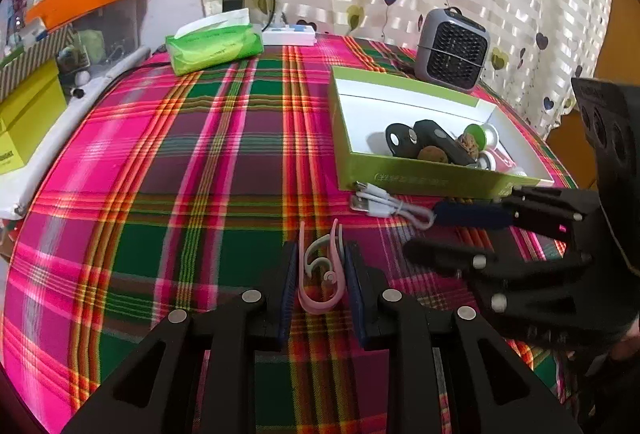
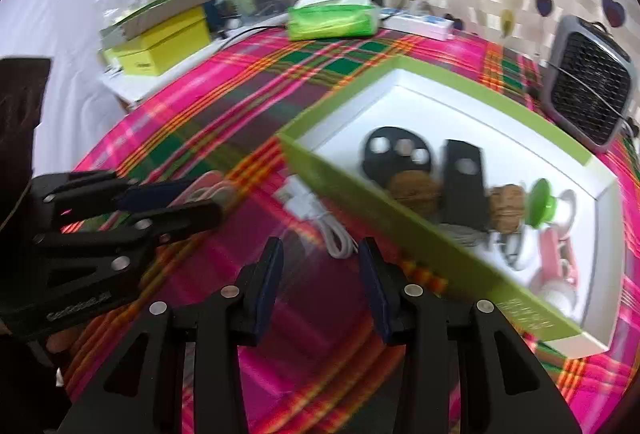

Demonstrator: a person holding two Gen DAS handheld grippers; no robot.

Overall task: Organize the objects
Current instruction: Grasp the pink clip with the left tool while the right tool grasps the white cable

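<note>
One open green cardboard box with white lining (image 1: 420, 182), two brown wrinkled walnuts (image 2: 507, 207), two flat black plastic pieces (image 2: 398, 153), one coiled white cable (image 1: 380, 203), one pink-and-grey ear hook pair (image 1: 322, 274), one green tissue pack (image 1: 214, 47), one grey fan heater (image 1: 454, 49)

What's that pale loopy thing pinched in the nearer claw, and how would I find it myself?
Start at the green-sided box on the plaid tablecloth. In front of it lies a coiled white USB cable; nearer the camera than that, the left claw is shut on a pair of soft ear hooks. They are the only curved pink and grey loops outside the box.
</note>
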